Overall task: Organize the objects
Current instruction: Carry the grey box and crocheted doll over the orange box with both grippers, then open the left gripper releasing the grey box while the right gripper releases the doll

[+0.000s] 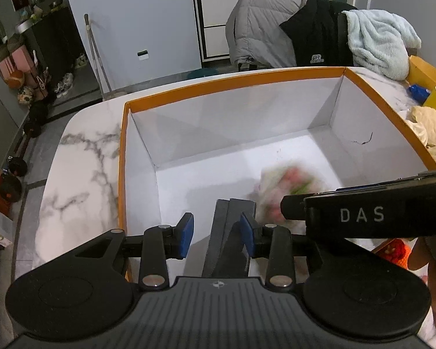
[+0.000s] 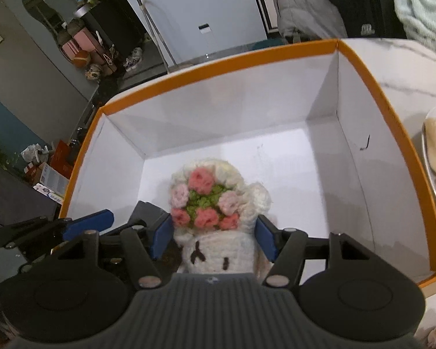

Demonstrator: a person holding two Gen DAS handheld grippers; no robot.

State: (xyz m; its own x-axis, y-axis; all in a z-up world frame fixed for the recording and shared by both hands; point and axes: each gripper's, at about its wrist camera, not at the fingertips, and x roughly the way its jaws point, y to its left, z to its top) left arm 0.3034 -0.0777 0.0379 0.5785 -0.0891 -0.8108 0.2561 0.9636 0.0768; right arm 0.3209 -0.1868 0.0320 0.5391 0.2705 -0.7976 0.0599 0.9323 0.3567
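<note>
A: The crocheted doll [image 2: 215, 224], with its pink-and-green flower bouquet, is sitting between the blue pads [image 2: 266, 240] of your right hand-held gripper [image 2: 213, 238], low inside the orange-rimmed box [image 2: 218, 67]. Going left to right: the marble surface [image 1: 81, 174] is lying bare on the left, then your left hand-held gripper [image 1: 216, 234] is hanging partly spread over a dark flat object [image 1: 232, 232] in the box.

B: Is that one pinching it?

A: The right pad is touching it and the left is standing clear, so no. Your right one is squeezing the doll's white body.

B: What could be going wrong?

A: You are crowding both tools into one corner. If you are letting go now, the soft doll may be tipping onto the dark object, or snagging yarn on a pad.
</note>
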